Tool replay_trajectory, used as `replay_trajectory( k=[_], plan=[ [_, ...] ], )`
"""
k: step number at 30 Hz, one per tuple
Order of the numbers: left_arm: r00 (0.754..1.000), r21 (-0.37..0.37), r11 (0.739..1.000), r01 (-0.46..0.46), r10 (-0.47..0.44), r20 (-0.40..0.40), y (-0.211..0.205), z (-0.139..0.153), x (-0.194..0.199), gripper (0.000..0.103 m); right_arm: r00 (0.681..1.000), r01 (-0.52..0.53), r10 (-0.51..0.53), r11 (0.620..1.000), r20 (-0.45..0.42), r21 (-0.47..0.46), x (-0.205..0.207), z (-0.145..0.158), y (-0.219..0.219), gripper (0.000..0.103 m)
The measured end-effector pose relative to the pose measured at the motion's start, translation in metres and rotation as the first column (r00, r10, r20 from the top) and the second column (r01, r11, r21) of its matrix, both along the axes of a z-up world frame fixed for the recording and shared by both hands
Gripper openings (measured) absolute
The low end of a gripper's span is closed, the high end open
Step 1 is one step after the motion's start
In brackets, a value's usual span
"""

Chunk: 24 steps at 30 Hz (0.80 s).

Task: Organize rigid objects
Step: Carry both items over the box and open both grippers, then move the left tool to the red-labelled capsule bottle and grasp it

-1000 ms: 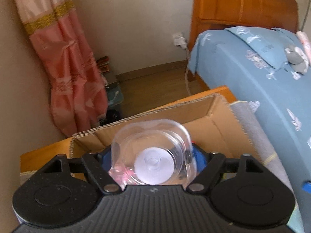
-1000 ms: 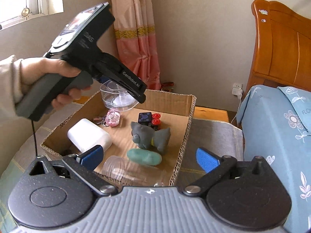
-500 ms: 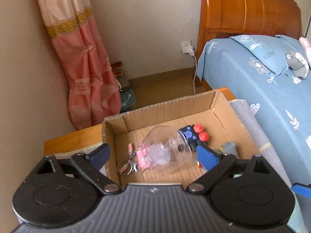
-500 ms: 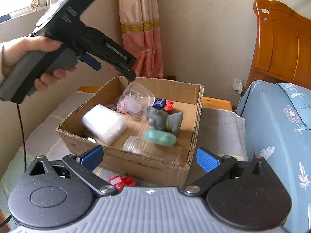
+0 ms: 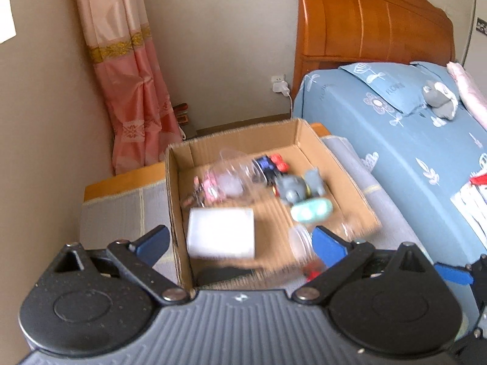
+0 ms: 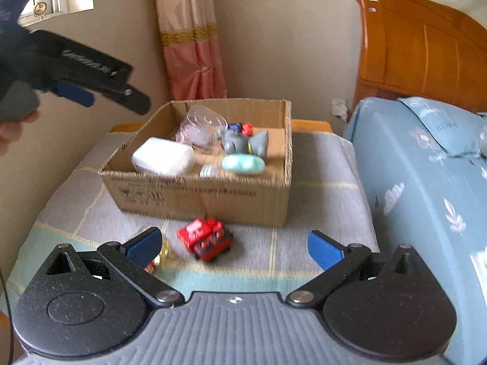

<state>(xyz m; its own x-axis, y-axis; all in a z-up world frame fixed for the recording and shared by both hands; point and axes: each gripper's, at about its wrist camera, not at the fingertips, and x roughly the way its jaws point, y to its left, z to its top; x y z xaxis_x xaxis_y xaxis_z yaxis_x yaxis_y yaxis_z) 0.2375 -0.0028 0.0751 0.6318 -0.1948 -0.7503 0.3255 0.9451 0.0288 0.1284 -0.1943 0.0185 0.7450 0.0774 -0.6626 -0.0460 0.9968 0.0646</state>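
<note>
A cardboard box [image 6: 197, 194] stands on a cloth-covered table. In it lie a white case [image 6: 162, 155], a clear plastic container [image 6: 202, 127], a grey elephant toy [image 6: 243, 141], a mint oval case [image 6: 243, 164] and a small blue-and-red toy [image 6: 242, 127]. A red toy truck [image 6: 207, 238] lies on the cloth in front of the box. My right gripper [image 6: 232, 245] is open and empty, just short of the truck. My left gripper [image 5: 240, 243] is open and empty, held high above the box's left side; it also shows in the right wrist view [image 6: 91, 91].
A small gold-and-red thing [image 6: 159, 258] lies on the cloth behind my right gripper's left finger. A bed with a blue cover [image 6: 426, 182] runs along the right. A pink curtain [image 6: 191, 39] and wall are behind the box.
My left gripper let go of the clear container into the box, then rose and drew back to the left. My right gripper pulled back from the box, bringing the red truck into view.
</note>
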Motion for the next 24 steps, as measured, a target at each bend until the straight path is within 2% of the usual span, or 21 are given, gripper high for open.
replay_trajectory(
  k=[6,9,15,18,24],
  plan=[
    [1.000,-0.004,1.000,0.010,-0.010,0.028,0.003,-0.026,-0.043,0.100,0.999,0.047,-0.047,0.999,-0.010,0.019,-0.027,-0.015,-0.004,0.103],
    [1.000,-0.009,1.000,0.002,-0.001,0.026,0.006,-0.049,-0.061,0.100,0.998,0.066,-0.065,0.998,-0.015,0.023,-0.034,-0.022,-0.007,0.103],
    [0.999,0.006,0.999,-0.041,0.041,0.020,0.011,-0.086,-0.089,0.100,0.996,0.084,-0.084,0.996,-0.040,0.017,-0.037,-0.035,-0.010,0.103],
    [0.999,0.025,0.999,-0.029,0.028,0.040,0.009,-0.099,-0.102,0.100,0.995,0.088,-0.087,0.996,-0.057,0.024,-0.036,-0.041,-0.012,0.103],
    [0.999,0.058,0.998,-0.014,0.012,0.030,0.002,-0.124,-0.115,0.100,0.993,0.092,-0.089,0.995,-0.082,0.030,-0.032,-0.049,-0.015,0.103]
  ],
)
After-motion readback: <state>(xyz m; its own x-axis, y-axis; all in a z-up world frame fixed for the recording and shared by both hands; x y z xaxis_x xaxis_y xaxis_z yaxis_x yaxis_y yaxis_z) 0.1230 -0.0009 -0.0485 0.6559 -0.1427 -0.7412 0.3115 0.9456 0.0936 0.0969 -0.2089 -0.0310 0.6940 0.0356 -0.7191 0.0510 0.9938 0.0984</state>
